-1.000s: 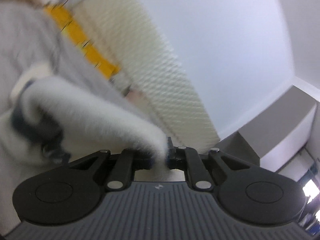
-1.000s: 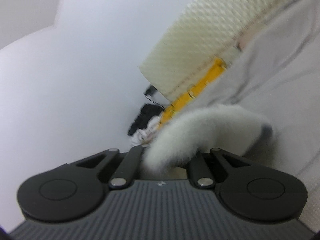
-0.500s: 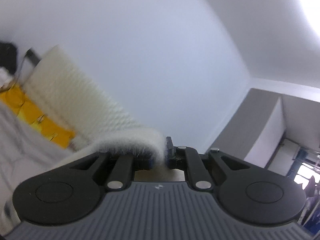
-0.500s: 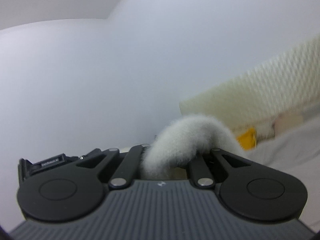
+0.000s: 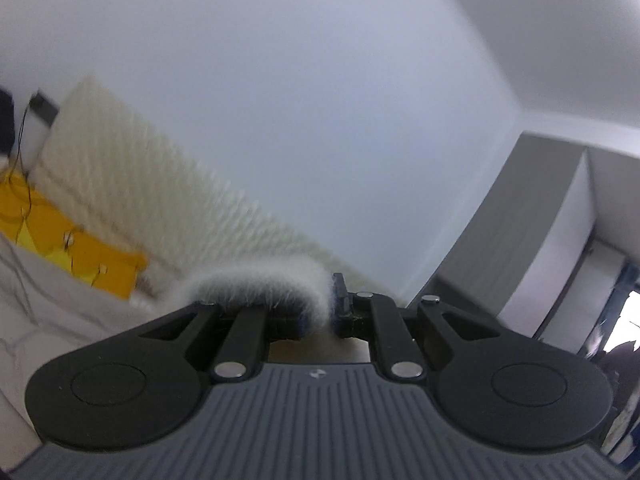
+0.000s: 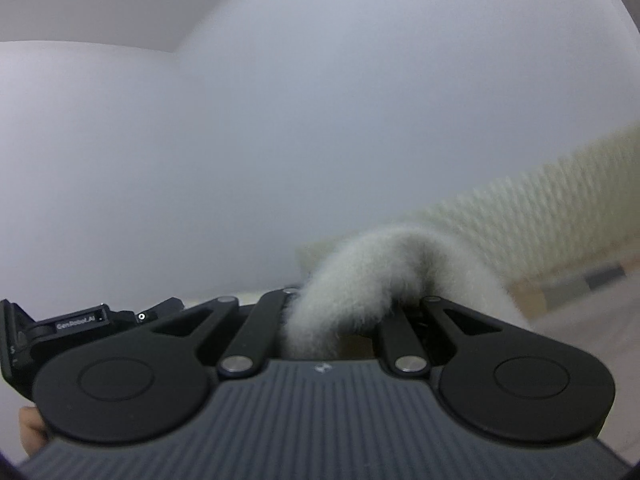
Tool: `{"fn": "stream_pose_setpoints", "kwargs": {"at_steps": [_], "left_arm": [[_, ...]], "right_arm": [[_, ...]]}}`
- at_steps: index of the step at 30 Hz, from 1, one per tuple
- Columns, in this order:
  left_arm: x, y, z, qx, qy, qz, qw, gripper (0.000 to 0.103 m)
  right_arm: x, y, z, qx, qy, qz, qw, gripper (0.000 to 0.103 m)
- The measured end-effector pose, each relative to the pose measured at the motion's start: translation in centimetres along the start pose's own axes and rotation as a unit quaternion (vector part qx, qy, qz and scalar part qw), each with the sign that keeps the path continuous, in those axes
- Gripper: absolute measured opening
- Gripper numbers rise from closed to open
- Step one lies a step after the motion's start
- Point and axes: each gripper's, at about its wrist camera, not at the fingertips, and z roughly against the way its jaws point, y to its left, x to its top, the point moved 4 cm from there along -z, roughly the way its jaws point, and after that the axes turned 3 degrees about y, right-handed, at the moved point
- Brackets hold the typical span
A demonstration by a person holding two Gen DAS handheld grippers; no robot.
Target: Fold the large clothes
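I held a fluffy white fleece garment (image 5: 256,282) aloft above the bed, its edge pinched in both claws: my left gripper (image 5: 320,312) clamped on one corner, my right gripper (image 6: 352,320) closed on a thick roll of the same pile. Both pointed level toward the cream quilted headboard (image 5: 132,184) and pale wall; the rest of the cloth hung below, out of view, so I could not tell whether it cleared the grey bedsheet (image 5: 60,304). Done well, the step needed both corners level and taut so the cloth hung flat before lowering.
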Motion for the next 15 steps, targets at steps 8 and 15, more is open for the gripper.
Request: {"fn": "stream_pose_setpoints", "kwargs": {"at_steps": [8,15], "left_arm": [[-9.9,16.4,-19.9,0.062,0.097,0.049,0.9921,0.013],[-18.4,34.0,-36.9,0.095,0.191,0.086,0.9733,0.013]], "right_arm": [[-9.8,-18.0,-14.5,-0.060,0.081,-0.108,0.989,0.010],[-20.0,-31.3,-29.1,-0.104,0.165,-0.189,0.962,0.010]]}}
